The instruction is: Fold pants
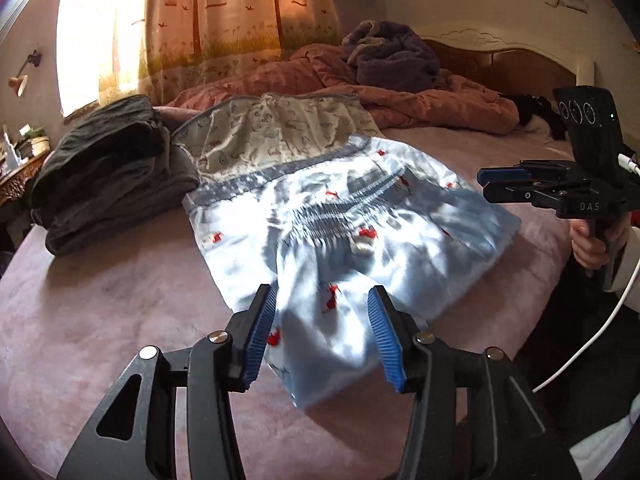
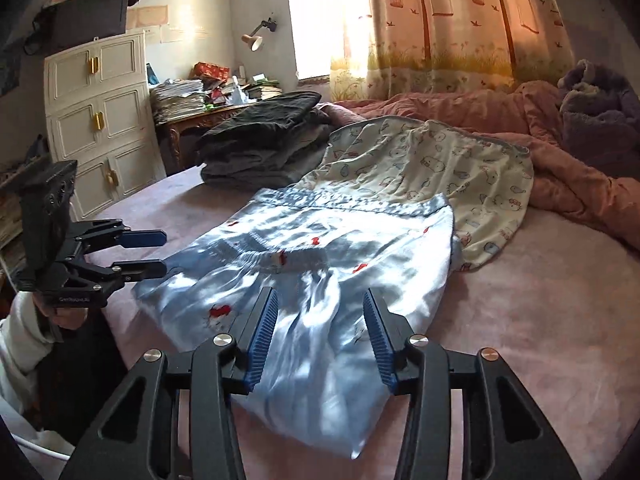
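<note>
Both grippers stand part open with nothing between their pads: the left gripper (image 1: 320,332) hovers over the near corner of the pale blue pants (image 1: 352,240), and the right gripper (image 2: 318,340) hovers over the near edge of the same garment, each with bare fabric showing in the gap and no cloth pinched. The pants lie on the pink bedsheet (image 1: 120,320), already doubled over so that the gathered waistband (image 2: 292,258) sits across the middle, and their far edge overlaps a cream printed garment (image 2: 440,168) behind them. A folded stack of dark clothes (image 1: 108,176) sits just beside them on the far left. It looks as though a fold has been laid down and let go, so the step in hand is probably tidying the bundle or taking hold for another fold. To do that well, each gripper should come down on a corner of the near edge, take all layers at once, and lift evenly so the slippery satin does not slide apart, keeping clear of the cream garment underneath.
</note>
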Available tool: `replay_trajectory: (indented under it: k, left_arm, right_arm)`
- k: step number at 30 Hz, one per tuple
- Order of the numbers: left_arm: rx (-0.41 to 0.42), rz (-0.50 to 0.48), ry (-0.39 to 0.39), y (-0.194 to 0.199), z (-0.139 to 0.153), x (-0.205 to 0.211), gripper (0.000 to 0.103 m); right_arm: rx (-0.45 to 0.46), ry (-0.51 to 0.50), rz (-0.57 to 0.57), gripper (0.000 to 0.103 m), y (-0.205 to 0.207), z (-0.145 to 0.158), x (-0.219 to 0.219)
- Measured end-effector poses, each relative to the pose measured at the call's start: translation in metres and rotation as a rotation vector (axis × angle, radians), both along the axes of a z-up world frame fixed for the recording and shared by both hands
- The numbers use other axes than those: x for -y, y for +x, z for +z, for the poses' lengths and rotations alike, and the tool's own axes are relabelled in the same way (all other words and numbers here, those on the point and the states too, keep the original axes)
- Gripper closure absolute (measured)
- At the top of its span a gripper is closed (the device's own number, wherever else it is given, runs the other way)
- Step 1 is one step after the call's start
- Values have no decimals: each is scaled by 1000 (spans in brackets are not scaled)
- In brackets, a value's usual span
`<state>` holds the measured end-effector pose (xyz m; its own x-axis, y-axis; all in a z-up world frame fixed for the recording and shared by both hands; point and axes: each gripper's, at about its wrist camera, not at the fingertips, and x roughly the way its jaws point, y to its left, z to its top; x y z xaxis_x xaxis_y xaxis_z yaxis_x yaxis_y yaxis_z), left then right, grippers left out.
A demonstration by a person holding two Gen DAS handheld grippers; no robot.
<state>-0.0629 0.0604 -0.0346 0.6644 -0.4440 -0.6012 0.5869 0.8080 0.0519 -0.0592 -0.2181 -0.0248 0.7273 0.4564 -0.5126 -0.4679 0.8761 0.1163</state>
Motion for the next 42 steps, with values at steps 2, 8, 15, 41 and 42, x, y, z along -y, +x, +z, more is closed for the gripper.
replay_trajectory:
  k: [2,8,15,41,42]
  left_arm:
    - [1,3,19,-6,-5,3,56]
    - [13,18,49,-14,-9,0,56]
    - [6,52,84,-13,-17,-3,76]
    - [136,181,179,-18,-20,-10,96]
    - [144,178,179,-20,-19,-10,93]
  right_arm:
    - [8,-24,12,68,-18,-8,-2]
    - [65,-128,-20,68,-46,-17,-12]
    - [41,-133,-120,72,-41,-23,3]
    - [99,-215,-255,103,-39,-22,2]
    - [103,-211,-259,103,-40,-21,4]
